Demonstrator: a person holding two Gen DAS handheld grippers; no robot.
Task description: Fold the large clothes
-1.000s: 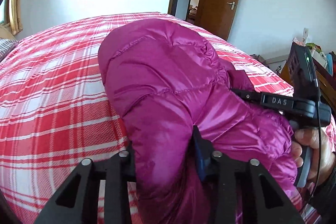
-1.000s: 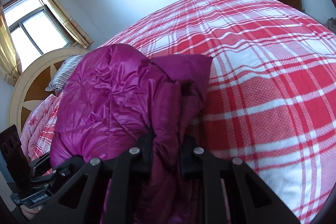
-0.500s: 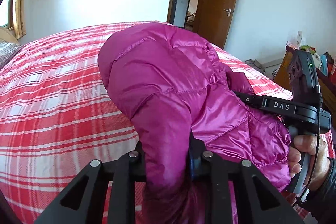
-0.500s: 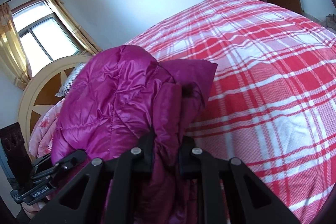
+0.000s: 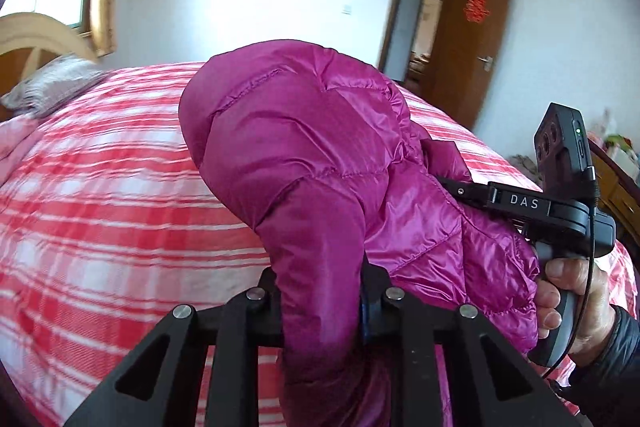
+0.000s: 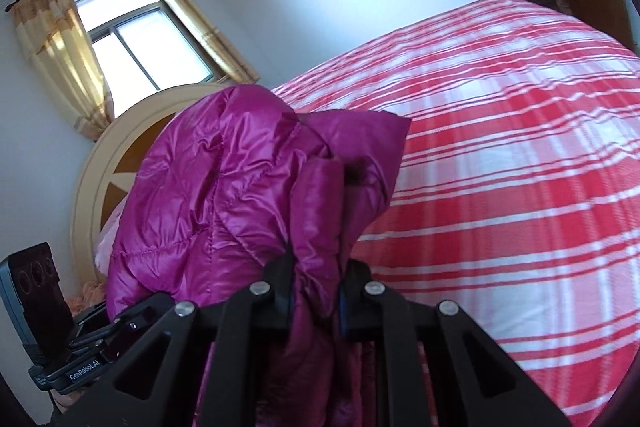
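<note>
Over the plaid bed (image 5: 100, 211) we held the puffy, slippery jacket (image 5: 304, 155), left gripper (image 5: 322, 301) and right gripper (image 6: 316, 297) clenched on bunched folds at 6 o'clock.

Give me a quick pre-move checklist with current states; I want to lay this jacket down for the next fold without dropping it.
1. Left hand-held gripper closed on the magenta down jacket: ok, fabric is pinched between its fingers.
2. Right hand-held gripper closed on the jacket: ok, a thick bunch of fabric sits between its fingers.
3. Jacket lifted off the plaid bed cover: cannot tell, its lower part is hidden behind the grippers.
4. Bare bed area to lay it on: ok, open plaid cover shows beside the jacket in both views.
5. Layers even and flat: not ok, the jacket is bunched and puffy.
6. Sleeves tucked: cannot tell.
</note>
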